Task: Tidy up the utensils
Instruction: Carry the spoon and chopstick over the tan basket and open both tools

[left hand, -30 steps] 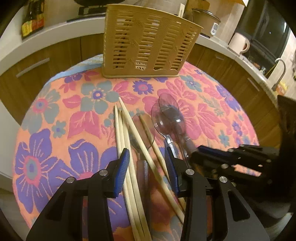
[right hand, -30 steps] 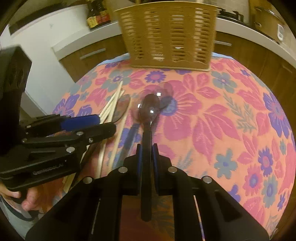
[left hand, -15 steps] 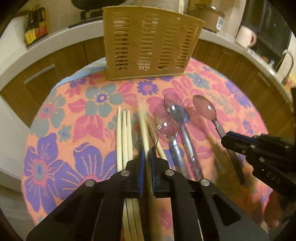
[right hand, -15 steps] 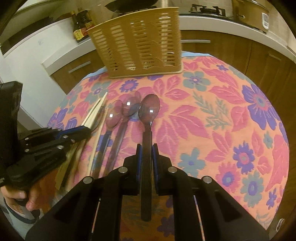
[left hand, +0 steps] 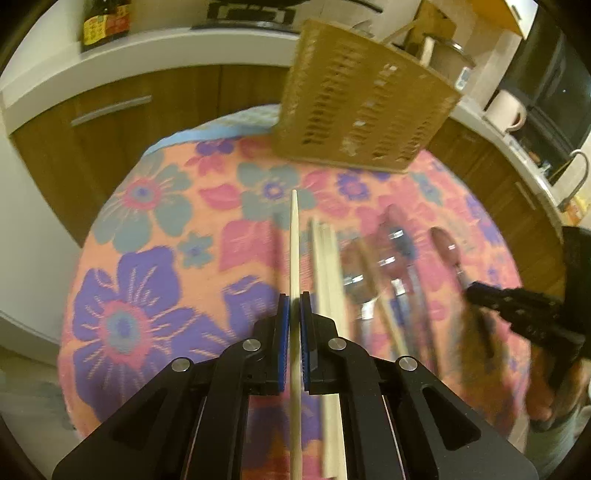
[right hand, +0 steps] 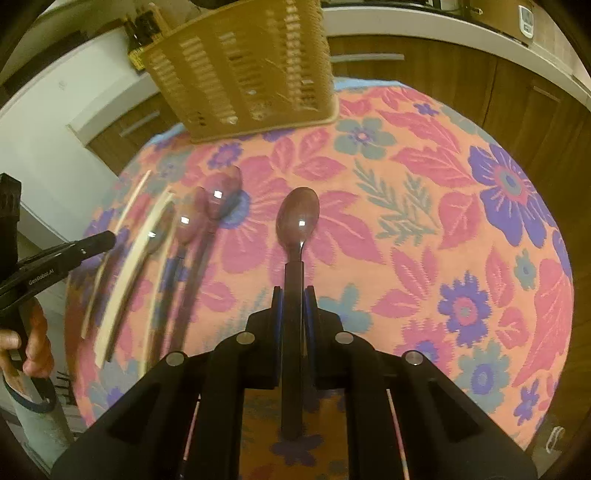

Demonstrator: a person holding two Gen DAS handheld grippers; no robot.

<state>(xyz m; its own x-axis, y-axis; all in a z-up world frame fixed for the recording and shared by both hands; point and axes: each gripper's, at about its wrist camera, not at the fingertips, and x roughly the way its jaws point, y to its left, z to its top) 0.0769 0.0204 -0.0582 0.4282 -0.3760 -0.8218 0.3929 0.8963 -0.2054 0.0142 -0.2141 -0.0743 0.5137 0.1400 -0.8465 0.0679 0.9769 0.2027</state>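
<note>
left gripper (left hand: 292, 325): blue pads pinched tight on one pale wooden chopstick (left hand: 294, 236), which runs forward between them, its tip out over the cloth.
right gripper (right hand: 293, 306): jaws nearly together, clamped on the dark handle of a spoon (right hand: 298, 218); the bowl points ahead toward the basket.
basket (left hand: 364, 118): tan slotted plastic utensil holder, standing upright at the far edge of the table; whether anything is inside cannot be told through the slots, and the view is blurred.
loose chopsticks (left hand: 327, 258): pale sticks lying on the cloth just right of the held one, side by side; one more (left hand: 380, 295) lies slanted across the spoons.
loose spoons (left hand: 397, 258): shiny spoons with dark handles on the cloth, between the chopsticks and the right gripper, bowls pointing to the basket.
tablecloth (right hand: 424, 206): orange, with pink, purple and teal flowers, over a round table.
hand (right hand: 31, 347): fingers around the left gripper's grip, seen from the right wrist.
counter (left hand: 155, 48): white top behind the table, a dark bottle (left hand: 105, 22) on it, and a white mug (left hand: 504, 112) further along.
</note>
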